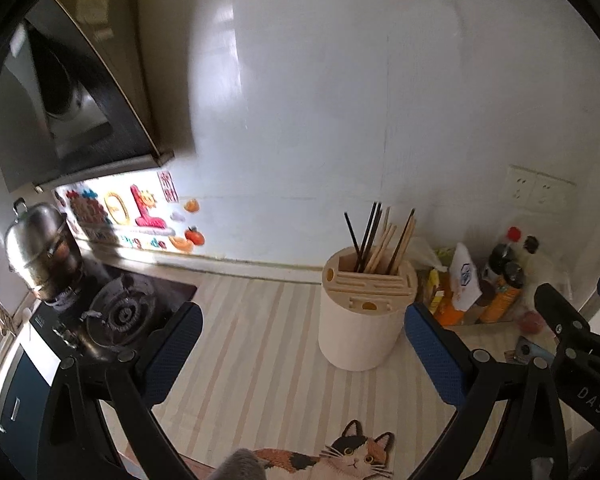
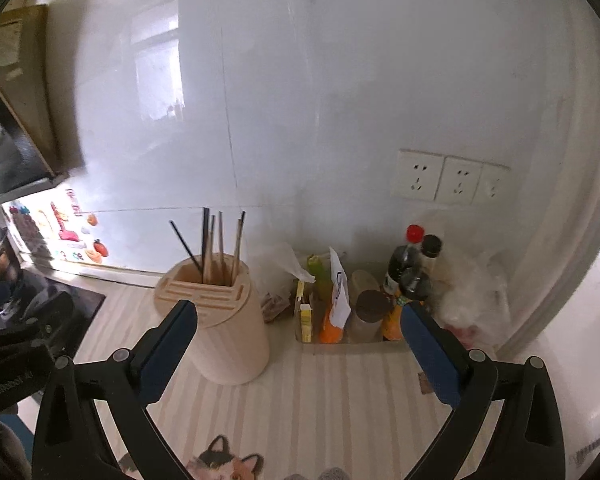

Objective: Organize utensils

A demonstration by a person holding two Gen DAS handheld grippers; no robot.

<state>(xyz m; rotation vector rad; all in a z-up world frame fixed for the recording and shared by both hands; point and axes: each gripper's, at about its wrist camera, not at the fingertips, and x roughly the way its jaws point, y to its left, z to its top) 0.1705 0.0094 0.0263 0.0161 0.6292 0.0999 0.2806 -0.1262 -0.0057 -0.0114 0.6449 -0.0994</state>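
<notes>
Both tongs, left (image 1: 303, 344) and right (image 2: 298, 344), spread wide, empty, angled down above tabletop (image 1: 260, 344); chopsticks (image 1: 380, 240) upright in holder (image 1: 362, 320).

Soft daylight, window glare on glossy wall (image 2: 260, 100), motion blur, dark fisheye-warped corners

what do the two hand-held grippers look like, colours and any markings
Both are alike: the left hand-held gripper and the right hand-held gripper have glossy black plastic linkage arms with round grey rivets, ending in flat fingers faced with dimpled blue rubber pads. White lettering "DAS" shows on the right gripper's black body, seen from the left wrist camera. No cables or sleeves show.
</notes>
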